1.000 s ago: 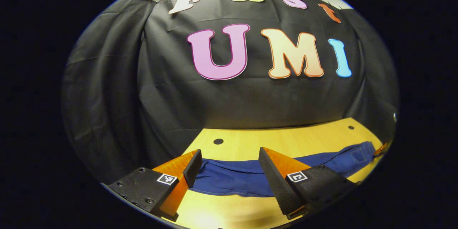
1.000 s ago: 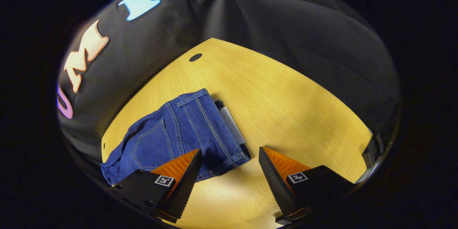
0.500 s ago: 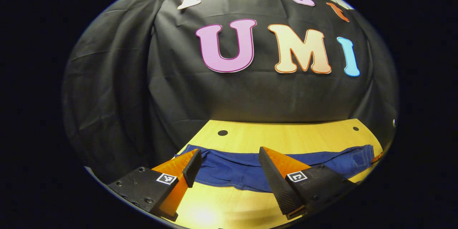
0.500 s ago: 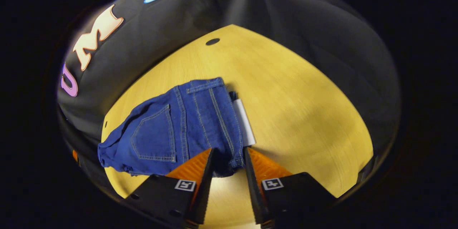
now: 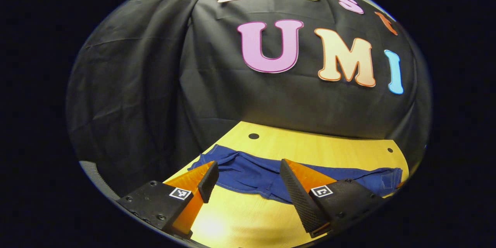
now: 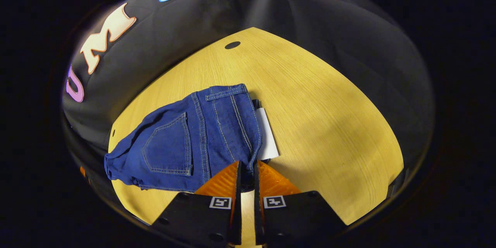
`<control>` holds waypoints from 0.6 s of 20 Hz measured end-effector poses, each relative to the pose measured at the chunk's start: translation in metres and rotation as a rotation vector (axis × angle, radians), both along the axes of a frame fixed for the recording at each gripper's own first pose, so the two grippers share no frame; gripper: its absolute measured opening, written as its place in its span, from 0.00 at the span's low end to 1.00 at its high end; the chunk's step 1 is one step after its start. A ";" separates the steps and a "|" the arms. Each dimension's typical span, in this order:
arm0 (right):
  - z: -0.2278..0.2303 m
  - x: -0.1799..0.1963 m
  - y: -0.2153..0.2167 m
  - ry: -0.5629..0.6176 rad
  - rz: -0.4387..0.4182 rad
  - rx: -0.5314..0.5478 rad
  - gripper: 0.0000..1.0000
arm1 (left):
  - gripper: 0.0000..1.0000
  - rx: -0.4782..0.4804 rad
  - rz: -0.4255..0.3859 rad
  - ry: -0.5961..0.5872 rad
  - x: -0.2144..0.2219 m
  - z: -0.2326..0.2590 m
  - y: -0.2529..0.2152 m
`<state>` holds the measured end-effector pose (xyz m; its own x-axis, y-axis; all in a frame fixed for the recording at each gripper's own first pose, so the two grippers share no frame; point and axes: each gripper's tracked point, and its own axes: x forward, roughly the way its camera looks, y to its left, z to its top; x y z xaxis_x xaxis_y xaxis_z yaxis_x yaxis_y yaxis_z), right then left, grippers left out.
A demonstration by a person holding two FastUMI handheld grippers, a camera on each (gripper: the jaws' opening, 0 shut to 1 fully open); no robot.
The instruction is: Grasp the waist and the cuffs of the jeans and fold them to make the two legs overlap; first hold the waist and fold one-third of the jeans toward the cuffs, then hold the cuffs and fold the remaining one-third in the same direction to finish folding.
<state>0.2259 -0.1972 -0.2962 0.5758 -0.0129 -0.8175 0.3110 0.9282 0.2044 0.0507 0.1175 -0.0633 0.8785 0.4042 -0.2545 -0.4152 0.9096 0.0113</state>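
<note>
The blue jeans (image 6: 193, 135) lie on the yellow wooden table (image 6: 329, 116). In the right gripper view the waist end with a back pocket and a white tag faces me. My right gripper (image 6: 247, 170) is shut on the near corner of the waistband. In the left gripper view the jeans (image 5: 252, 172) stretch across the table as a long blue strip, the cuff end at the left. My left gripper (image 5: 248, 178) hangs open just in front of that cuff end, its fingers apart and nothing between them.
Black cloth walls close in the table on the far and side edges. Small round holes (image 5: 254, 136) (image 6: 232, 45) sit in the tabletop near the back. Bare tabletop (image 6: 341, 131) lies to the right of the waist.
My right gripper has closed from wide open onto the waistband corner. The left gripper's view has swung, bringing the cuff end between its open fingers.
</note>
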 end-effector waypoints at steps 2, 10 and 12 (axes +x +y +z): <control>0.010 0.001 0.002 -0.034 0.012 -0.008 0.07 | 0.96 -0.044 0.032 0.002 -0.004 -0.009 0.015; 0.095 0.021 0.033 -0.210 0.018 -0.144 0.04 | 0.95 -0.087 0.080 0.058 -0.019 -0.043 0.087; 0.125 0.035 0.062 -0.265 0.037 -0.171 0.04 | 0.94 -0.101 0.076 0.064 -0.018 -0.048 0.101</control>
